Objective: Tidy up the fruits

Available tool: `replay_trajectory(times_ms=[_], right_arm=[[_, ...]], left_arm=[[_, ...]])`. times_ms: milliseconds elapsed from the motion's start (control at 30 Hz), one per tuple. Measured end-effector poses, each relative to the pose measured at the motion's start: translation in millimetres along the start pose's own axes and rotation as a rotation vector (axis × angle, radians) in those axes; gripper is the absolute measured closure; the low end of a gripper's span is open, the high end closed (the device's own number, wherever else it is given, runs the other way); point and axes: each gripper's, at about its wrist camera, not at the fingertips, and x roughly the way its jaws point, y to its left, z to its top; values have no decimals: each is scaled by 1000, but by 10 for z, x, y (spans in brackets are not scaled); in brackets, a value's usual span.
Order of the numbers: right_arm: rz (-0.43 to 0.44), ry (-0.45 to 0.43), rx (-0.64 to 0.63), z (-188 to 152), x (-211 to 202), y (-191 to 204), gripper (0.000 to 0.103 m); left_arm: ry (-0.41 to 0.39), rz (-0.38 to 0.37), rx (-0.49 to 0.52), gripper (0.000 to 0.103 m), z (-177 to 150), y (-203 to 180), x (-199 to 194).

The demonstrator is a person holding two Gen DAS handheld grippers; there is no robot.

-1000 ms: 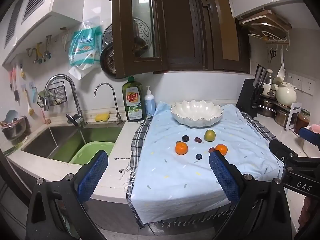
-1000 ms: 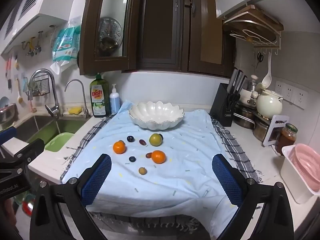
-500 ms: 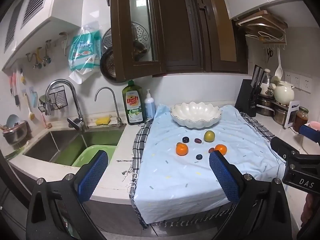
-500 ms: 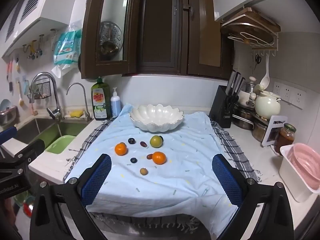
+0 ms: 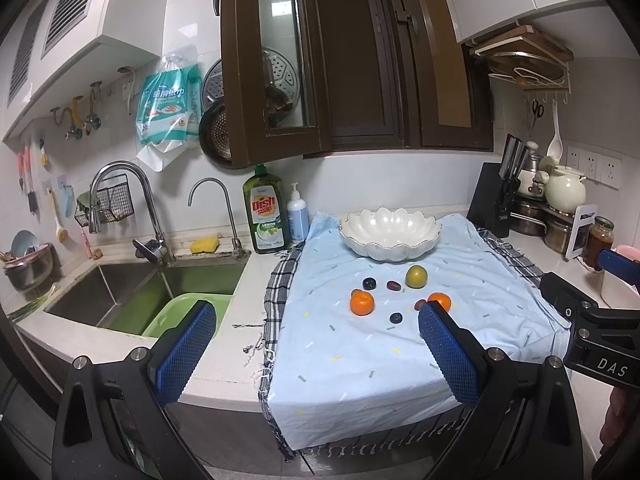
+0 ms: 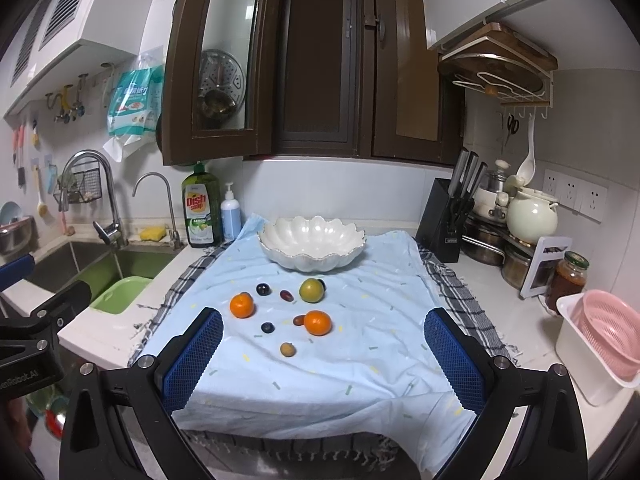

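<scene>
Nearest the right wrist camera, the right gripper [image 6: 323, 354] has its blue pads spread wide with nothing between them, held back from the counter's front edge. The left gripper [image 5: 316, 350] stands the same way, fingers far apart and empty. At 3 o'clock in the left view the other tool's black body reads "DAS"; at 9 o'clock in the right view a partly cut label seems to read "enRobot.AI".

Beyond the pads a pale blue cloth [image 6: 280, 392] covers a checked towel [image 6: 460, 292] on the counter. On the cloth, nearest first, lie a small brownish fruit [image 6: 287, 349], a dark berry [image 6: 267, 327], an orange [image 6: 317, 323] with a small reddish fruit [image 6: 299, 320] touching it at 9 o'clock, then a second orange [image 6: 241, 305], a dark plum [image 6: 263, 289], a reddish date-like fruit [image 6: 286, 295] and a green round fruit [image 6: 311, 290].

Behind them, at 12 o'clock, sits an empty white scalloped bowl [image 6: 312, 243], apart from every fruit.

At 10 o'clock of the bowl stands a green bottle [image 6: 201, 212] marked "Dish soap" and "LEMON", beside a white pump bottle [image 6: 230, 216]. At 3 o'clock stands a black knife block [image 6: 440, 224].
</scene>
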Motion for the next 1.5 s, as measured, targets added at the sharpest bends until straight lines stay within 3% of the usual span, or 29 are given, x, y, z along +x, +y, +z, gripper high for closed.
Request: replay_trajectory(times_ms=[1500], right_arm=[[4, -32, -9, 43, -107, 75, 1]], left_arm=[[-29, 6, 1, 0, 43, -31, -81]])
